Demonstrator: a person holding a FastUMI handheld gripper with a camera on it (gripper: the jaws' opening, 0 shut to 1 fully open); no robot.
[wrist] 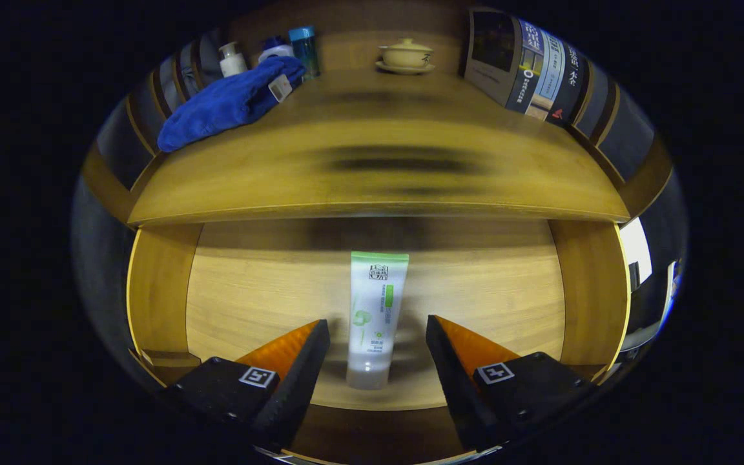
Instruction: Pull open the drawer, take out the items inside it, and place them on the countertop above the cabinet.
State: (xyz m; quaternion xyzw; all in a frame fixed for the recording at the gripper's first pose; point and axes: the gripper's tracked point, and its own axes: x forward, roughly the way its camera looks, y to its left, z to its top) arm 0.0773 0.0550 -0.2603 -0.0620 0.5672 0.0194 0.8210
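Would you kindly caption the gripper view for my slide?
Open gripper straddling a white-and-green tube lying in the pulled-out drawer, below the wooden countertop.

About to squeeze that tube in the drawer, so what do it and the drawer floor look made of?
The tube looks like soft glossy plastic: white body, green crimped end, light sheen. The drawer floor looks like wood or wood veneer, with visible grain and a smooth, satin finish. The gripper is open, its fingers on either side of the tube.

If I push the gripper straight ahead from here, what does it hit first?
Most likely the tube lying on the floor of the open drawer. The gripper is open, with the tube's capped end between its fingers, touching neither. Depth is hard to judge; it may meet the drawer floor first.
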